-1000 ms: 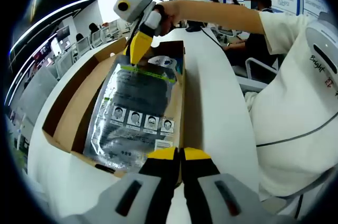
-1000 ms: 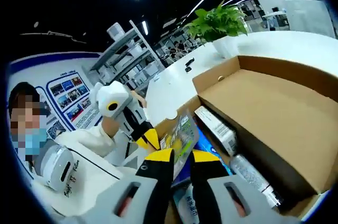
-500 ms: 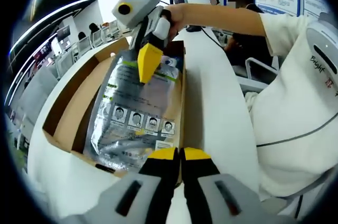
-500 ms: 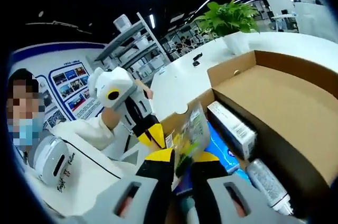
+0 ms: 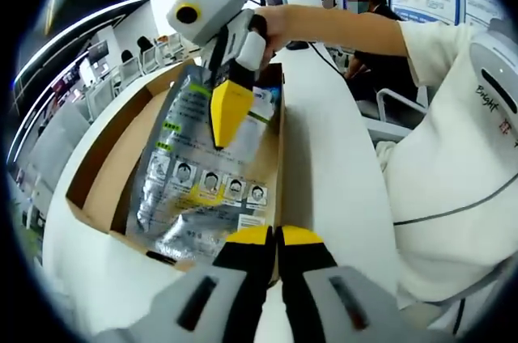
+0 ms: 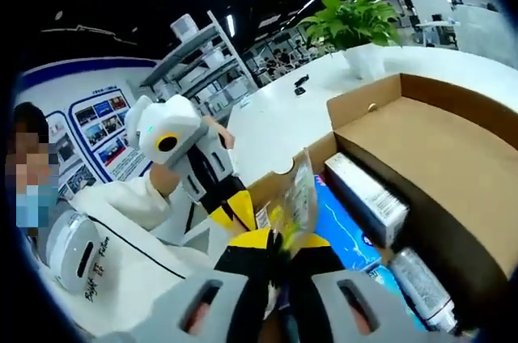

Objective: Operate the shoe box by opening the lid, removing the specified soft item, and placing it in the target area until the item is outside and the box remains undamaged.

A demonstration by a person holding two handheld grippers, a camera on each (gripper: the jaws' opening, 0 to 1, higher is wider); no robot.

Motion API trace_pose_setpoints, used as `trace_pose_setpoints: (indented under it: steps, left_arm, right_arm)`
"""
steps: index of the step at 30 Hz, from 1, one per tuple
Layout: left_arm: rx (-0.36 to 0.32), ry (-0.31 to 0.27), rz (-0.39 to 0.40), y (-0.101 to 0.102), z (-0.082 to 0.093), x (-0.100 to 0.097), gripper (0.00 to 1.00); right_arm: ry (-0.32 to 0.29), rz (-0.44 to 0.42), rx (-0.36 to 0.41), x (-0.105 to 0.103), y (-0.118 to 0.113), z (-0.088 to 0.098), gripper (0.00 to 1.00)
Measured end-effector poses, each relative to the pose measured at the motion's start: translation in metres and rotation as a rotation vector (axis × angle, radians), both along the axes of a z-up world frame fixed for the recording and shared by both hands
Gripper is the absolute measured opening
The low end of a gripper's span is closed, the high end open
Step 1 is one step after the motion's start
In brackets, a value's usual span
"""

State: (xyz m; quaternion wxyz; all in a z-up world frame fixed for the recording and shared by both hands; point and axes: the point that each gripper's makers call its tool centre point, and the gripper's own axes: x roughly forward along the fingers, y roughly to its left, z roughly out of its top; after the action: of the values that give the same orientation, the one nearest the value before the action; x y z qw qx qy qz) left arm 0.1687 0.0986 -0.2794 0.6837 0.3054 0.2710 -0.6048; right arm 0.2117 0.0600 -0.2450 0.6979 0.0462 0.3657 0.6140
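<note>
Over the open shoe box (image 5: pixel 97 167), right gripper (image 5: pixel 230 108) clamps the silver pouch (image 5: pixel 194 181), its top raised. Left gripper (image 5: pixel 273 238) clenched, nothing held.

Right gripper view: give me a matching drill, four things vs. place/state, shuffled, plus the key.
Things:
1. silver foil pouch
2. brown cardboard shoe box
3. green potted plant
4. left gripper

States:
A. shut, at the box's near edge
B. standing on the white counter behind the box
C. pinched by the right gripper
D. open, lid folded back

Pairs: 1-C, 2-D, 3-B, 4-A
</note>
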Motion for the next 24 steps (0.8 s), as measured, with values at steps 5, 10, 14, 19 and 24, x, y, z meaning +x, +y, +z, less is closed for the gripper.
trace_pose_setpoints:
  steps: [5, 10, 14, 19, 24]
  left_arm:
    - [0.0, 0.002, -0.002, 0.0, 0.0, 0.0, 0.02]
    - [0.0, 0.001, -0.002, 0.0, 0.0, 0.0, 0.02]
    - [-0.002, 0.0, -0.003, 0.0, 0.0, 0.0, 0.02]
    - [0.0, -0.006, -0.022, 0.0, 0.0, -0.001, 0.01]
    - [-0.016, -0.019, -0.054, 0.0, 0.001, -0.001, 0.01]
  right_arm:
    - [0.044, -0.006, 0.009, -0.004, -0.003, 0.001, 0.02]
    - [0.085, -0.02, 0.007, -0.004, -0.003, -0.001, 0.01]
    - [0.116, -0.031, 0.009, -0.005, -0.002, -0.002, 0.01]
    - [0.177, -0.056, 0.007, -0.005, -0.007, 0.001, 0.01]
    - [0.215, -0.082, 0.007, -0.001, -0.016, 0.007, 0.01]
